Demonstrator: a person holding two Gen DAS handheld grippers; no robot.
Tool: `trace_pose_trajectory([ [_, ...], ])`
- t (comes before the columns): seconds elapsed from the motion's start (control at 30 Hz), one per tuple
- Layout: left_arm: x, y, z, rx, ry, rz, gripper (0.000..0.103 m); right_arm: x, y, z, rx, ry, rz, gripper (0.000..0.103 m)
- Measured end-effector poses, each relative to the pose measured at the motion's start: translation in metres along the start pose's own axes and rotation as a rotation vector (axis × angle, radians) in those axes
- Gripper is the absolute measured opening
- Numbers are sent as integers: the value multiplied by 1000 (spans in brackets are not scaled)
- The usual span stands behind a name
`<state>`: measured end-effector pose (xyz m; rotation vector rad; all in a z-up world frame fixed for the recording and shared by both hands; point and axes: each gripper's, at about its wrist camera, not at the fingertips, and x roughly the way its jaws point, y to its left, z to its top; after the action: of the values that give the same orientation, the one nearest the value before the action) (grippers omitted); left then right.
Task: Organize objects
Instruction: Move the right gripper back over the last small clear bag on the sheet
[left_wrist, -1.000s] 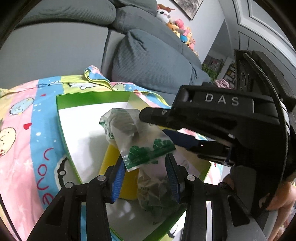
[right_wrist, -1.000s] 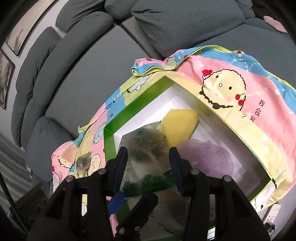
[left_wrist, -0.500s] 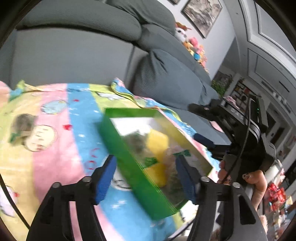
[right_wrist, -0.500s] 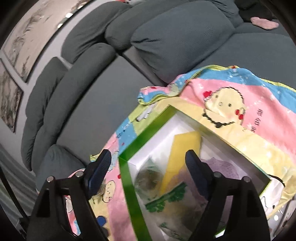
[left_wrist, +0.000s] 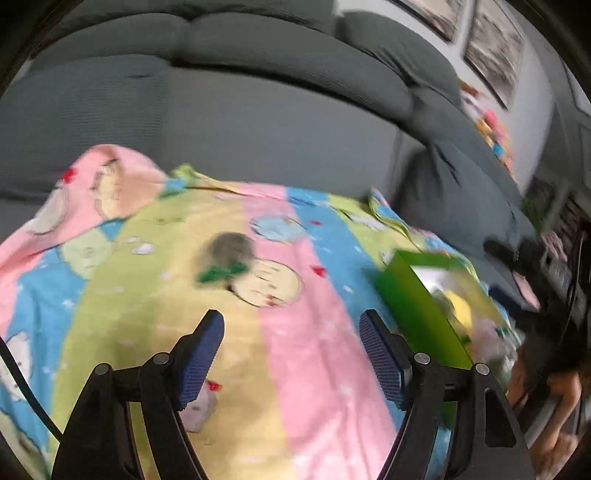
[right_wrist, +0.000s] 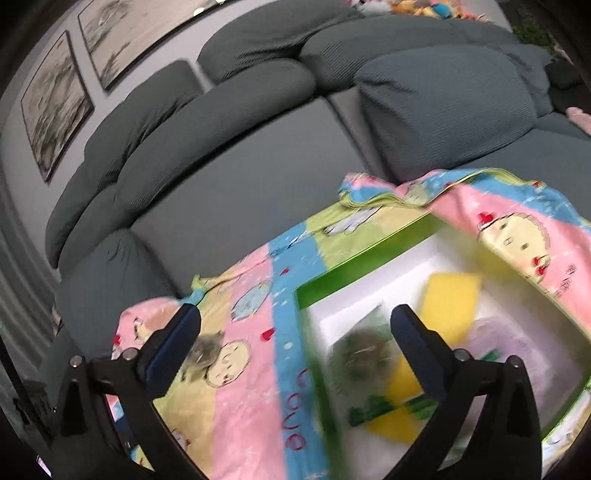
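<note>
Two opening grippers (left_wrist: 291, 350) (right_wrist: 295, 339), bag (right_wrist: 364, 360) in box (right_wrist: 369, 267)

Soft printed cloth blanket (left_wrist: 229, 332), ribbed grey sofa fabric (right_wrist: 229, 192), glossy green box (right_wrist: 369, 266)

Black hand-held gripper (left_wrist: 291, 354), blue ribbed pads (left_wrist: 201, 360) (silver screws).

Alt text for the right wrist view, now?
Right gripper, fingers opening and empty, hangs above a green box holding a bagged item and yellow sponge. The box sits on a cartoon blanket over a grey sofa.
</note>
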<state>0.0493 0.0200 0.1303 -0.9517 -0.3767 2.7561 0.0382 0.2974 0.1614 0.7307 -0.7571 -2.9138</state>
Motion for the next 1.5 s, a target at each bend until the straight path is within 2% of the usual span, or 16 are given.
trace_pose_trajectory([
  [0.17, -8, 31, 4, -71, -4, 1, 76, 15, 34, -17, -127, 4, -3, 103],
  [0.37, 0, 54, 3, -134, 44, 44, 76, 38, 60, -41, -177, 49, 28, 103],
  [0.47, -5, 65, 5, -152, 32, 73, 76, 60, 72, -59, -185, 138, 48, 103],
  [0.53, -9, 72, 6, -178, 25, 61, 76, 72, 81, -72, -237, 192, 20, 102],
  [0.6, -10, 81, 6, -209, 37, 15, 76, 84, 89, -84, -270, 245, -14, 102],
  [0.67, -10, 88, 7, -231, 50, -20, 76, 92, 91, -93, -273, 291, -8, 102],
  [0.87, -10, 104, 7, -267, 71, -14, 76, 116, 90, -112, -341, 348, -153, 102],
  [1.03, -10, 122, 7, -315, 74, 4, 76, 140, 77, -122, -296, 446, -226, 102],
  [1.17, -10, 128, 8, -326, 79, -3, 76, 147, 90, -137, -475, 432, -311, 103],
  [1.2, -10, 129, 8, -327, 80, -5, 76, 145, 92, -137, -493, 412, -310, 103],
  [1.5, -7, 124, 8, -309, 97, -7, 76, 145, 88, -134, -470, 415, -298, 103],
])
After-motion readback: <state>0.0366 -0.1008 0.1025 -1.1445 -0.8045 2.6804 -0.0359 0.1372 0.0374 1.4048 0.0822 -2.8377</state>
